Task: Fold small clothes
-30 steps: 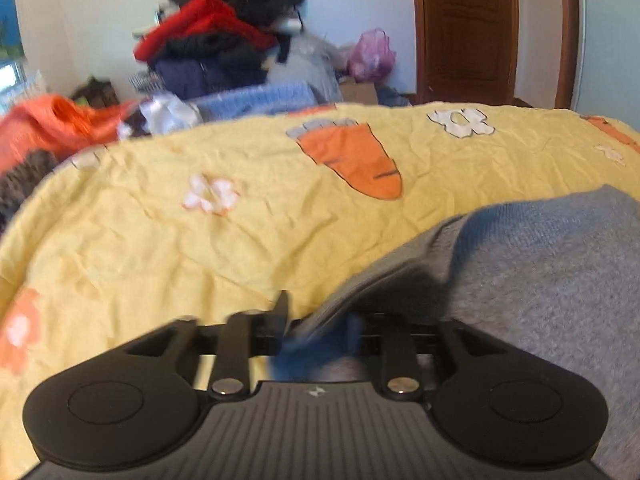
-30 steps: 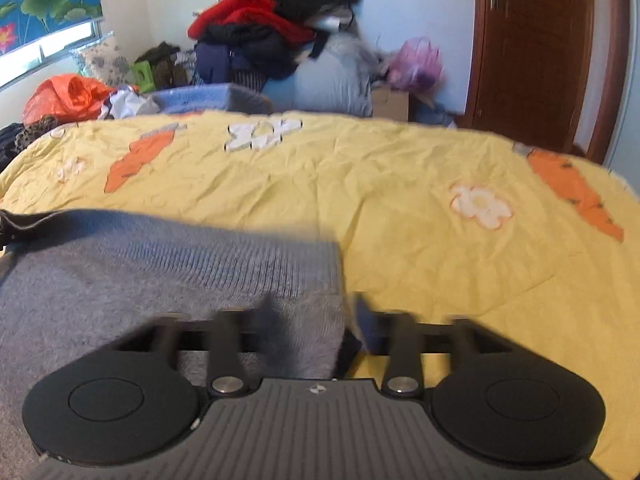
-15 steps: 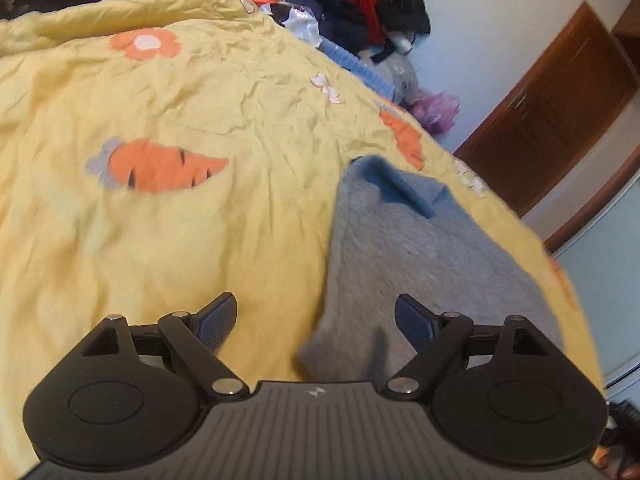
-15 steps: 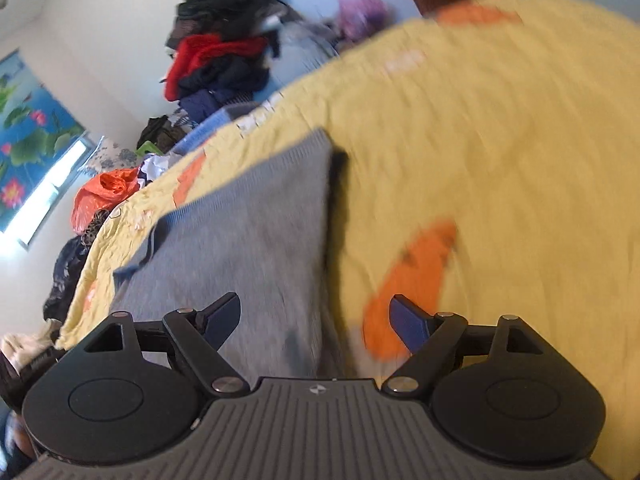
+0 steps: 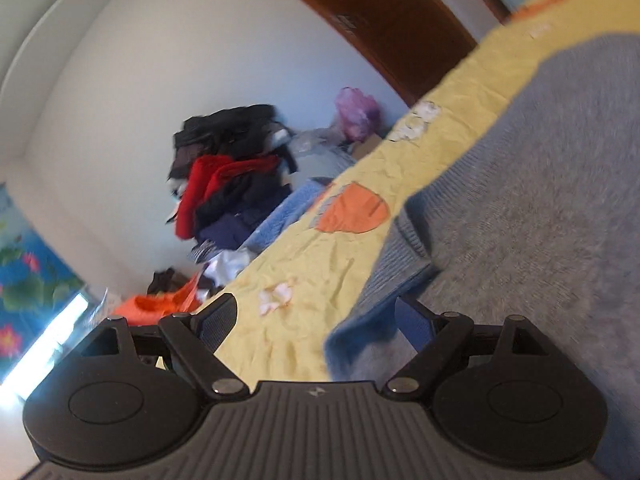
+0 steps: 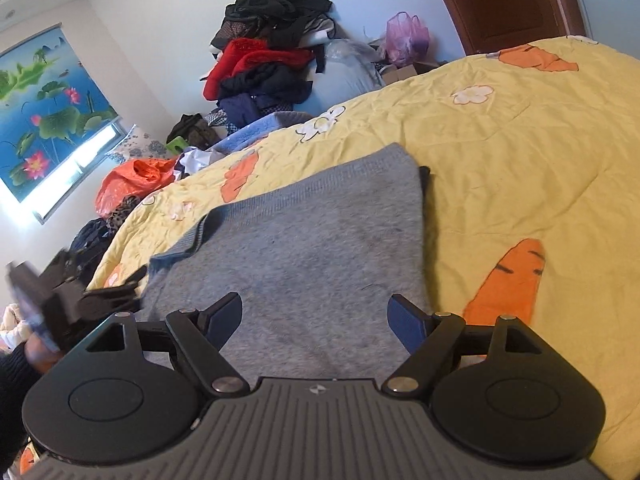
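With both hand-held grippers point(image 5: 312, 320) point(image 6: 316, 316) wide and empty over the grey sweater point(image 6: 320, 240) on the bed point(image 6: 520, 140), I should pinch matching corners for an even fold.

A home bedroom: bed under a yellow carrot-print sheet point(image 6: 520, 152), piled clothes point(image 6: 264, 68), wooden door point(image 6: 508, 0).

Grey knit sweater point(image 6: 320, 248) folded, lying flat on yellow carrot-print bedsheet point(image 6: 520, 152).
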